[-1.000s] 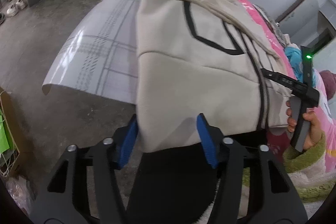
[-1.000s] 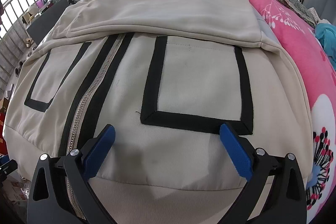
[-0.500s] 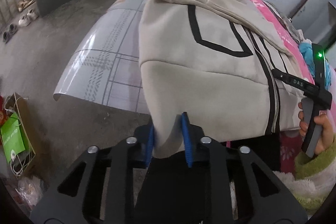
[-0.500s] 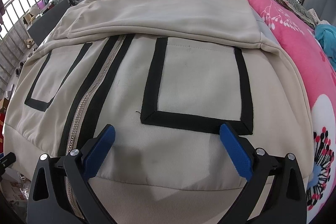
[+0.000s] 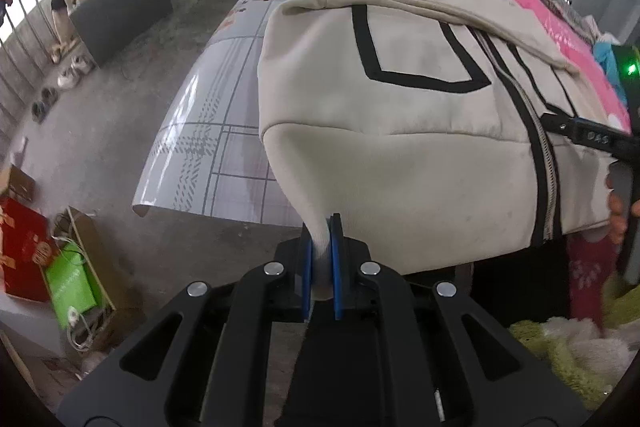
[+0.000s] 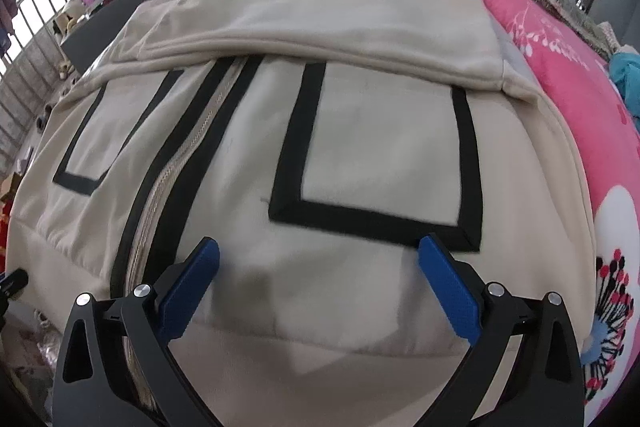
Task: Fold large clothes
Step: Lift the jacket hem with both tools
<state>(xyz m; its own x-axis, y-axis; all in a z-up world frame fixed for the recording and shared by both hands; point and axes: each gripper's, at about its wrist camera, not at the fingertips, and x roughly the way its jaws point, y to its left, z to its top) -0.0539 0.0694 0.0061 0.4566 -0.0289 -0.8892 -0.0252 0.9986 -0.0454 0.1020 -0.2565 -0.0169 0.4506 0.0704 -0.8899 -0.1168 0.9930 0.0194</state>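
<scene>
A beige zip jacket with black trim lies front up on the bed, one sleeve folded across its chest. My left gripper is at the jacket's lower left hem corner. Its jaws are closing, and the blue pads pinch a bunched tip of the hem, lifted slightly off the bed edge. My right gripper hovers open over the hem to the right of the zip, below the black-outlined pocket. No cloth is between its fingers. In the left wrist view the right gripper shows at the right edge, held by a hand.
A grey checked sheet covers the bed left of the jacket. A pink flowered blanket lies along the right side. On the concrete floor sit a red box, a green bag and a dark board.
The left jaws went from wide open around the hem corner to pinched on it, and the corner has lifted a little. The right gripper has stayed still and open.
</scene>
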